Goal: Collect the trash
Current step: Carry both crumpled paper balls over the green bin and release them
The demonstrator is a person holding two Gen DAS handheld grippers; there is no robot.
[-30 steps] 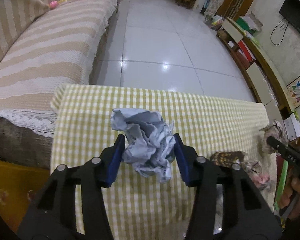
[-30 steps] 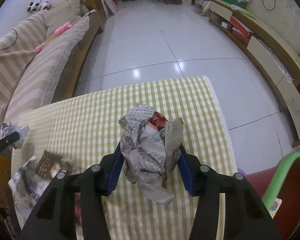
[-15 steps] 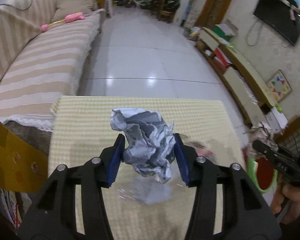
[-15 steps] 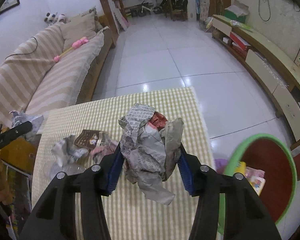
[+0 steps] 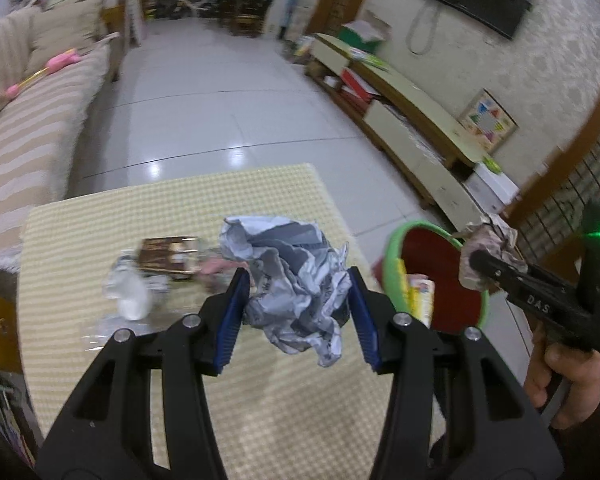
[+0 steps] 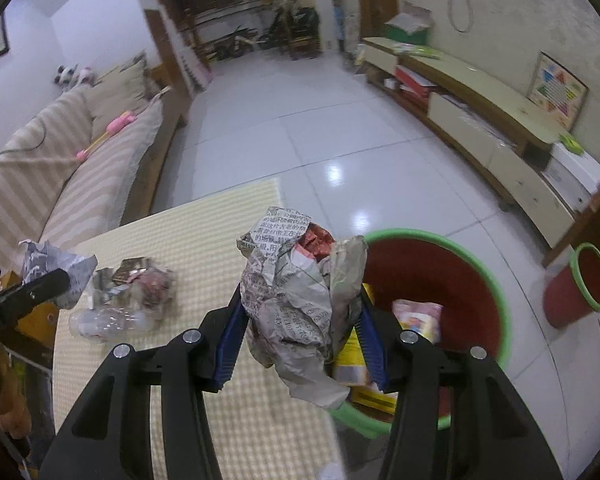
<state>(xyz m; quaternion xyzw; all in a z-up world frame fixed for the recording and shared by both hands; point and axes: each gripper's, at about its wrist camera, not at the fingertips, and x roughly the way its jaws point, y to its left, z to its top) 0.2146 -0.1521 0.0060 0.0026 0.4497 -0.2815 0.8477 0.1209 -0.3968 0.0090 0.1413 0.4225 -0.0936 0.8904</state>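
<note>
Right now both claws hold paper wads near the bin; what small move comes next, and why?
Probably carry the right claw slightly further right over the red bin, then open. Its newspaper wad sits at the bin's near rim, partly over the checked table, so releasing now might miss. The left claw holds its grey wad above the table.

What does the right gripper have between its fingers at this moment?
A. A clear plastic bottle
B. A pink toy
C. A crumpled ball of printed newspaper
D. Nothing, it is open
C: in the right wrist view the right gripper is shut on a crumpled newspaper ball with printed text, held beside the red bin with a green rim.
</note>
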